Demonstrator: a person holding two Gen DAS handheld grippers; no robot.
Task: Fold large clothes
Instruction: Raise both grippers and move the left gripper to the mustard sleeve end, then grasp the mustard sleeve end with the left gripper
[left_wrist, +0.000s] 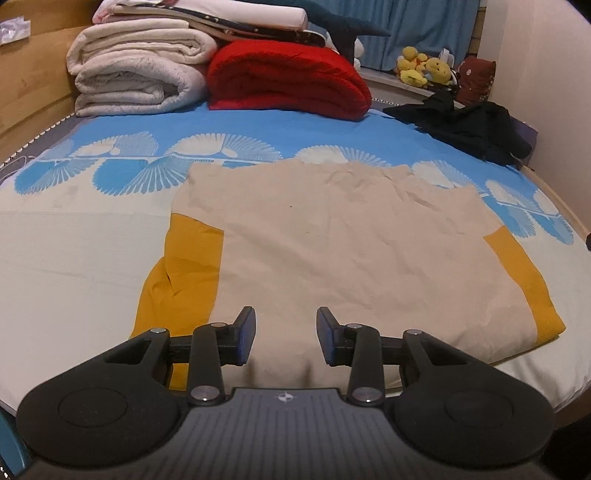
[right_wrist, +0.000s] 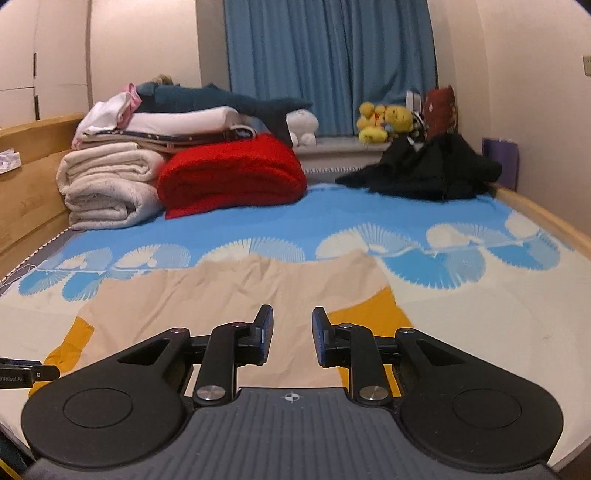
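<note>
Bed (left_wrist: 74, 258) with blue-and-white patterned sheet filled both views. Left gripper (left_wrist: 286, 338) at bottom centre, jaws apart, empty, above near edge of beige-and-mustard garment (left_wrist: 332, 251). Right gripper (right_wrist: 292, 338) likewise apart, empty, over garment's right part. Garment lay flat, mid-frame. Red blanket (left_wrist: 288, 79), white folded bedding (left_wrist: 136, 70), black clothes (left_wrist: 469, 125) along top.

From my remote station: the bed (right_wrist: 480, 295), its sheet blue and cream, carries a beige-and-mustard garment (left_wrist: 332, 251) spread flat at the near edge. Along the far edge lie folded white blankets (left_wrist: 136, 74), a red blanket (left_wrist: 288, 77) and, at the far right corner, crumpled black clothes (left_wrist: 469, 125).
</note>
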